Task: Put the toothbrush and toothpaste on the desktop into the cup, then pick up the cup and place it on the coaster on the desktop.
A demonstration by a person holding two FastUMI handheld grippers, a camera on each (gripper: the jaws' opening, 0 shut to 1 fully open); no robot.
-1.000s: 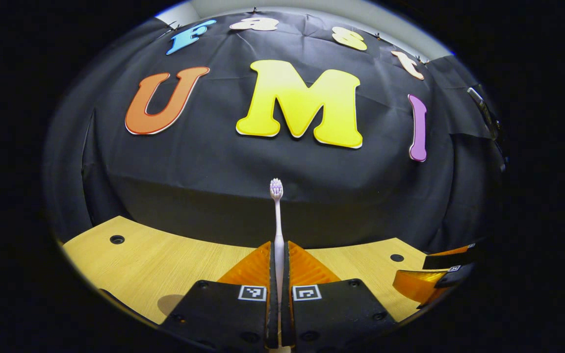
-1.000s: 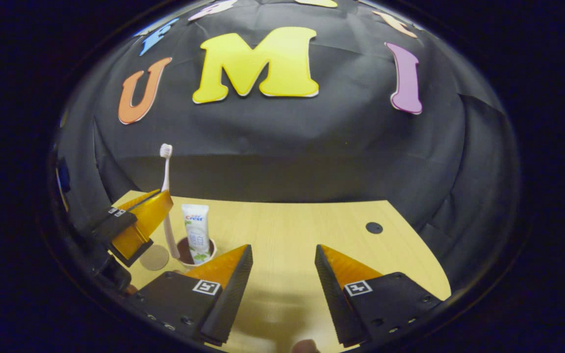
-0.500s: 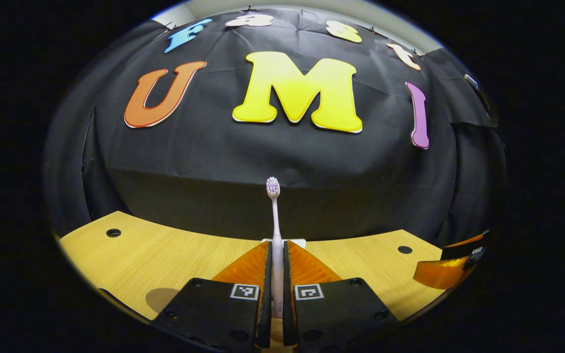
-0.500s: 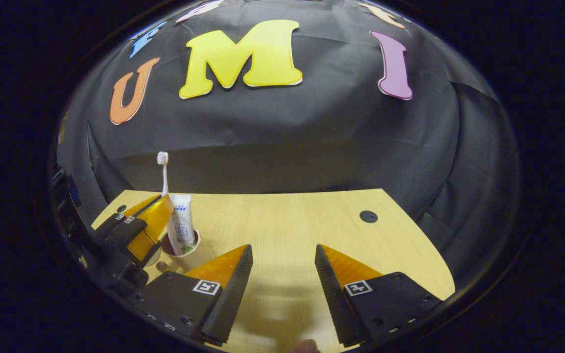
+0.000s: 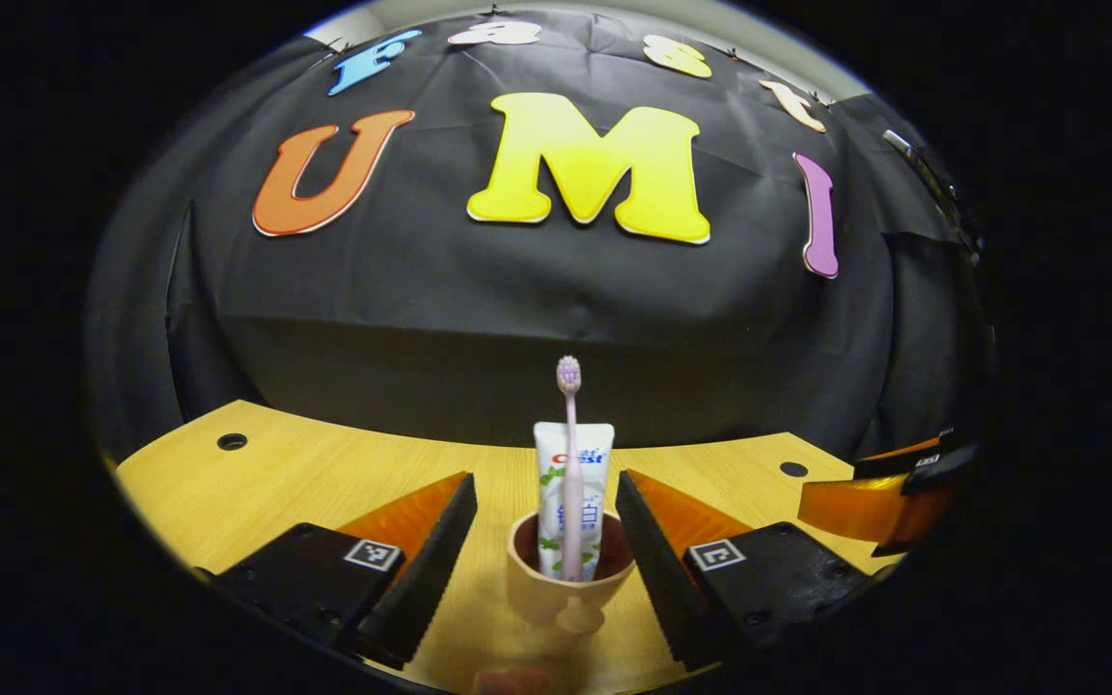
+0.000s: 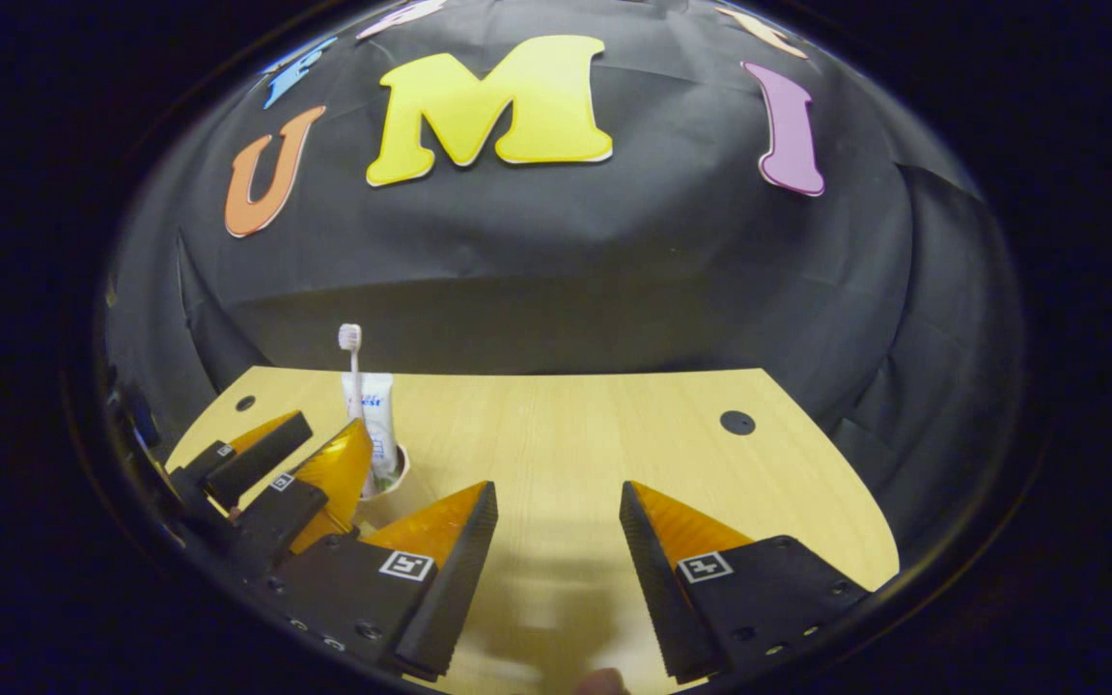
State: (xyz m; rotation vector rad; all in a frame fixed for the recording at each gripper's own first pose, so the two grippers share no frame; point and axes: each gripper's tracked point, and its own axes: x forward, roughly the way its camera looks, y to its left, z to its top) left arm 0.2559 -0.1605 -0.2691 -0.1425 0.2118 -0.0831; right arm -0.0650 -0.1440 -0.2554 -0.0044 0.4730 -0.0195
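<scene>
Cup (image 5: 568, 584): on table (image 5: 305, 478), holds upright toothbrush (image 5: 570, 454) and toothpaste (image 5: 572, 492); left gripper (image 5: 544, 492) spread, straddling it for pickup. Right gripper (image 6: 556, 502) spread, idle.

left gripper view: low over the worktop (image 5: 324, 473), close behind the cup (image 5: 556, 594), facing the back wall | right gripper view: farther, cup (image 6: 390, 478) at its left, same facing | shared: cup, worktop (image 6: 614, 434), wall
</scene>
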